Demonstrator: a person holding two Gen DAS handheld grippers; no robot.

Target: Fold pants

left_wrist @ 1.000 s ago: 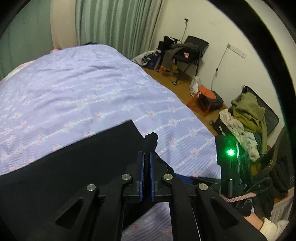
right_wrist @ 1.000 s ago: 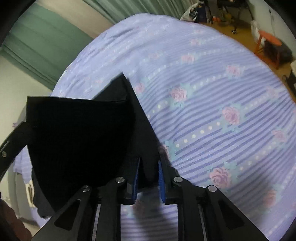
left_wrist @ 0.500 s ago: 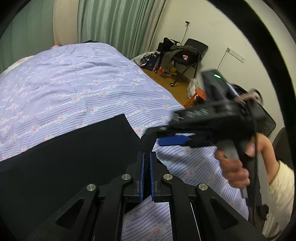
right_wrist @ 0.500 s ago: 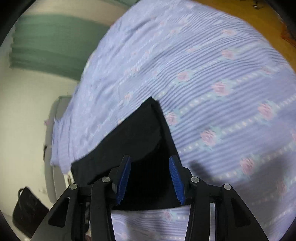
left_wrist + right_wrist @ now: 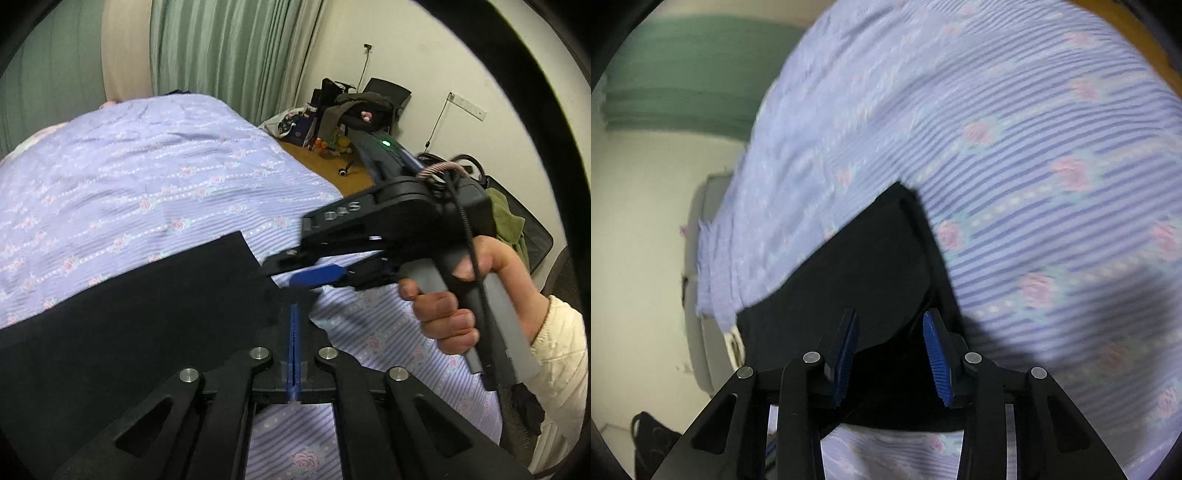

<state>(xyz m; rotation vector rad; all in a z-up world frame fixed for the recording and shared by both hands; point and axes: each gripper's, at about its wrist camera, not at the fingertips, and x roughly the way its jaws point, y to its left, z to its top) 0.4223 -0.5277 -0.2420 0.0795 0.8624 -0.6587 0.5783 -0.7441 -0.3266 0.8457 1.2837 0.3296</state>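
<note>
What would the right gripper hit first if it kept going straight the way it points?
Most likely the black pants: the right gripper, jaws closing, has that fabric directly ahead, with the bedspread beyond. Depth is unclear.

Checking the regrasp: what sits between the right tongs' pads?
Black pants fabric lies in the gap of the right tongs, which are closing but not yet pressing it. The right wrist view shows this.

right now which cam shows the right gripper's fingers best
The right wrist view. It looks straight along the right gripper, so both blue pads show, spread apart and closing over the black pants without pressing them. The left wrist view shows it only side-on, held by a hand, with one blue pad visible.
</note>
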